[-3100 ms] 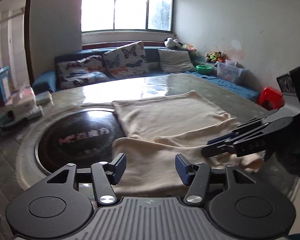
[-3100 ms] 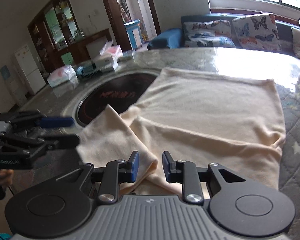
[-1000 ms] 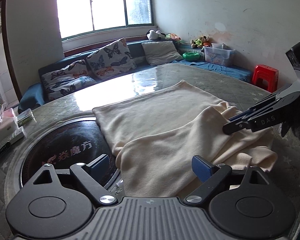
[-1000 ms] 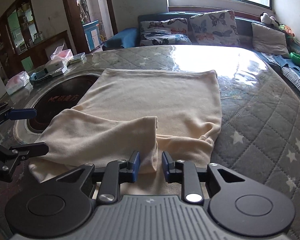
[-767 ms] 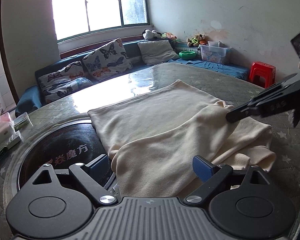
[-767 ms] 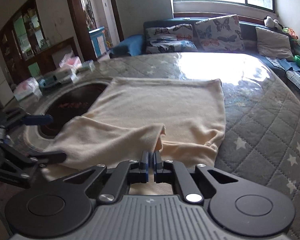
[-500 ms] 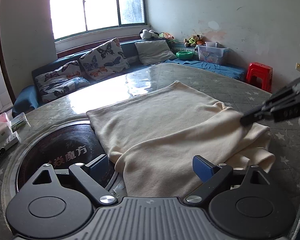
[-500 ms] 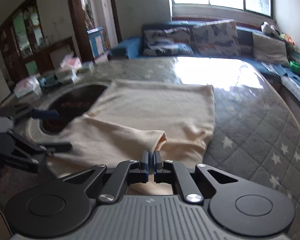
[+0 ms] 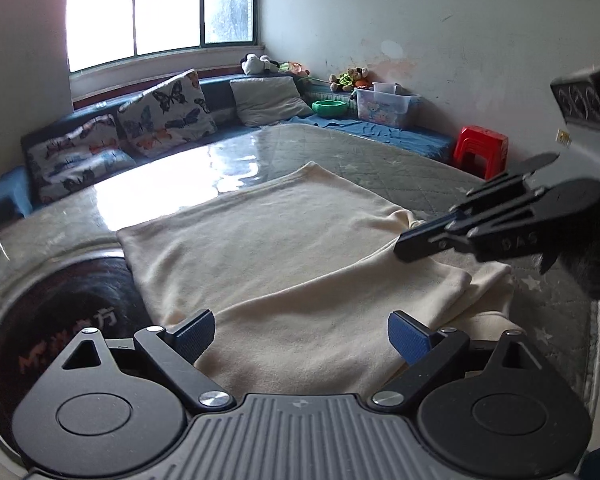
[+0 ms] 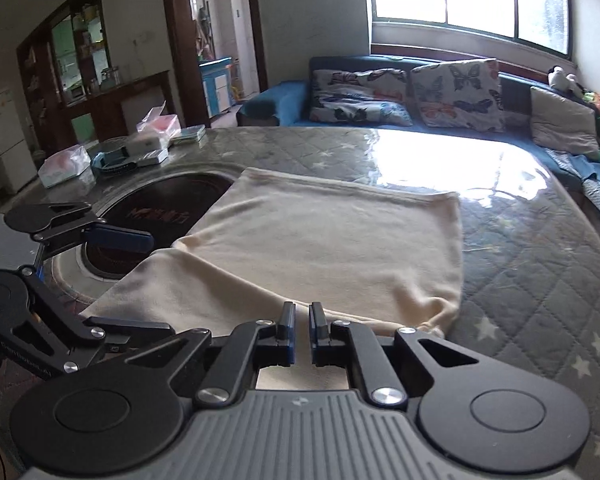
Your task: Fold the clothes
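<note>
A cream garment lies on the quilted table, its near part folded over the rest; it also shows in the right wrist view. My left gripper is open wide and empty above the near folded edge. My right gripper hangs just above the garment's right fold edge, jaws a narrow gap apart with no cloth between them. It shows from the side in the left wrist view. The left gripper shows at the left of the right wrist view.
A dark round hotplate is set in the table left of the garment. Tissue packs and boxes sit at the table's far left. A sofa with butterfly cushions runs behind. A red stool stands at the right.
The right gripper carried the cloth corner to the right, laying the near part flat. Its jaws, shut half a second ago, now stand slightly apart and the cloth lies free. The left gripper stayed open.
</note>
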Action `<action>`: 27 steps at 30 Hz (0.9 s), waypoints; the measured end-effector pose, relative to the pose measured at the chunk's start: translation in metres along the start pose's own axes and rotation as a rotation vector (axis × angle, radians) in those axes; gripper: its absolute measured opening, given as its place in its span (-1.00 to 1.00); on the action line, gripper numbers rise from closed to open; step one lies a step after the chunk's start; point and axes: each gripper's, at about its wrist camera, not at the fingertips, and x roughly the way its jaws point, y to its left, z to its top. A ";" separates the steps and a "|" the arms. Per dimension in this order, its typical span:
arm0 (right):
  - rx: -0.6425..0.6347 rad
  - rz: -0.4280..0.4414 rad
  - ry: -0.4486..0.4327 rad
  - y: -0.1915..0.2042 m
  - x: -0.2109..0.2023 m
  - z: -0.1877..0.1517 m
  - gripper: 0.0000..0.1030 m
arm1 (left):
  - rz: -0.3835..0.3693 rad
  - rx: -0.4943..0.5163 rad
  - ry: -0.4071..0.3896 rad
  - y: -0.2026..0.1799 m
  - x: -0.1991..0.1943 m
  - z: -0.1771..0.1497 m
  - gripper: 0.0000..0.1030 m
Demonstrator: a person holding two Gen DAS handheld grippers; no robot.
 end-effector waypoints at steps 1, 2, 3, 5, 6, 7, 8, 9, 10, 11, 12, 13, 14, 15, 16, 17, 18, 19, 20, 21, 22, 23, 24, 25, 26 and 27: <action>0.000 0.006 0.006 -0.001 0.003 -0.001 -0.86 | -0.004 -0.004 0.008 0.002 0.002 -0.001 0.85; 0.001 0.013 0.013 -0.001 0.007 -0.001 -0.86 | -0.008 -0.008 0.016 0.004 0.004 -0.003 0.85; -0.002 0.014 0.028 -0.003 0.011 -0.003 -0.86 | -0.007 -0.006 0.025 0.005 0.006 -0.005 0.85; -0.006 0.012 0.054 -0.005 0.017 -0.008 -0.86 | -0.005 -0.002 0.042 0.007 0.009 -0.008 0.85; -0.007 0.010 0.064 -0.005 0.019 -0.010 -0.86 | -0.003 0.002 0.041 0.006 0.009 -0.009 0.85; -0.008 0.012 0.067 -0.006 0.020 -0.011 -0.86 | -0.002 0.005 0.041 0.006 0.008 -0.010 0.85; -0.009 0.014 0.066 -0.007 0.018 -0.011 -0.86 | -0.001 0.006 0.039 0.006 0.007 -0.010 0.85; -0.009 0.016 0.064 -0.007 0.017 -0.011 -0.86 | -0.004 -0.003 0.027 0.006 0.003 -0.008 0.85; -0.009 0.018 0.062 -0.007 0.015 -0.011 -0.85 | -0.007 -0.013 0.015 0.007 0.000 -0.006 0.85; -0.008 0.024 0.052 -0.007 0.011 -0.010 -0.85 | -0.009 -0.021 0.003 0.008 -0.004 -0.004 0.85; -0.008 0.028 0.047 -0.007 0.010 -0.009 -0.85 | -0.004 -0.025 -0.007 0.008 -0.007 -0.003 0.85; -0.008 0.035 0.043 -0.006 0.008 -0.009 -0.85 | 0.001 -0.025 -0.013 0.008 -0.008 -0.002 0.85; -0.007 0.042 0.039 -0.005 0.007 -0.009 -0.85 | 0.004 -0.021 -0.008 0.008 -0.007 -0.003 0.85; -0.006 0.050 0.036 -0.003 0.005 -0.008 -0.85 | 0.011 -0.010 0.004 0.007 -0.005 -0.005 0.85; -0.005 0.055 0.040 -0.002 0.006 -0.009 -0.85 | 0.020 0.007 0.020 0.005 -0.002 -0.008 0.85; -0.005 0.060 0.045 -0.001 0.008 -0.011 -0.85 | 0.029 0.023 0.035 0.004 0.001 -0.010 0.85; -0.005 0.065 0.050 -0.001 0.009 -0.012 -0.85 | 0.035 0.034 0.048 0.002 0.004 -0.013 0.85; -0.002 0.066 0.062 0.000 0.012 -0.014 -0.85 | 0.038 0.041 0.049 0.001 0.004 -0.015 0.85; -0.002 0.063 0.071 0.000 0.014 -0.016 -0.84 | 0.040 0.047 0.051 -0.001 0.005 -0.017 0.85; -0.009 0.060 0.071 0.001 0.014 -0.017 -0.84 | 0.043 0.052 0.052 -0.002 0.005 -0.019 0.85; -0.016 0.056 0.070 0.002 0.014 -0.018 -0.84 | 0.046 0.052 0.049 -0.003 0.003 -0.018 0.85; -0.020 0.052 0.067 0.003 0.012 -0.018 -0.84 | 0.048 0.052 0.045 -0.003 0.001 -0.017 0.85; -0.024 0.049 0.065 0.003 0.009 -0.017 -0.84 | 0.046 0.054 0.036 -0.004 -0.002 -0.016 0.85; -0.029 0.054 0.060 0.005 0.006 -0.017 -0.84 | 0.047 0.060 0.025 -0.005 -0.005 -0.014 0.85; -0.039 0.057 0.055 0.006 0.002 -0.016 -0.84 | 0.053 0.064 0.015 -0.006 -0.008 -0.014 0.85; -0.049 0.060 0.051 0.008 -0.001 -0.016 -0.84 | 0.057 0.065 0.010 -0.006 -0.009 -0.014 0.85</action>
